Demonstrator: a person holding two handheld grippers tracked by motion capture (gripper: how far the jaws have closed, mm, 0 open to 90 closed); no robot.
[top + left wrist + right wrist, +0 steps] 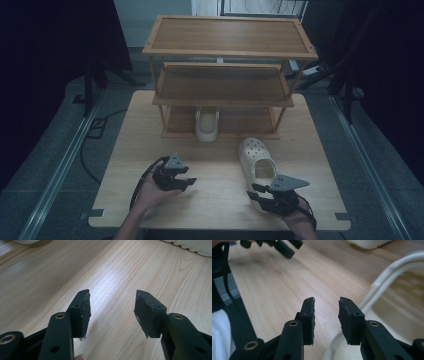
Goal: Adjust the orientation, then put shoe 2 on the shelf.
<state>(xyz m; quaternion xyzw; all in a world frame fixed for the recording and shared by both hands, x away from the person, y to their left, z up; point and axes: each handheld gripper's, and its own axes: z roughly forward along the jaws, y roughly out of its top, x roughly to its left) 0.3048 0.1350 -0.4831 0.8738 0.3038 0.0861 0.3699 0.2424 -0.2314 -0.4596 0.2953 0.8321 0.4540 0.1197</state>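
Dark curtains and grey floor surround one pale wooden table [150, 125], lit dimly from above. At its far half stands one wooden rack [227, 50] with three shelves, counted from top to bottom: a top shelf, a middle shelf and a low bottom shelf just above the tabletop.

Two cream clogs are in sight. One clog [207, 125] sits on the bottom shelf, its heel end toward the person. The second clog [256, 160] lies on the table in front of the rack, toward the right side, its perforated toe pointing away toward the rack and its heel strap nearest the person.

Two grippers are held over the near part of the table, one in each hand. The left gripper [186, 183] hovers over bare wood left of centre, well apart from both clogs; in the left gripper view its jaws [112, 312] stand wide apart with nothing between them. The right gripper [255, 191] sits just beside the heel of the second clog; in the right gripper view its jaws [326, 318] are parted by a narrower gap, empty, with the clog's heel strap [387, 277] curving close on the right.
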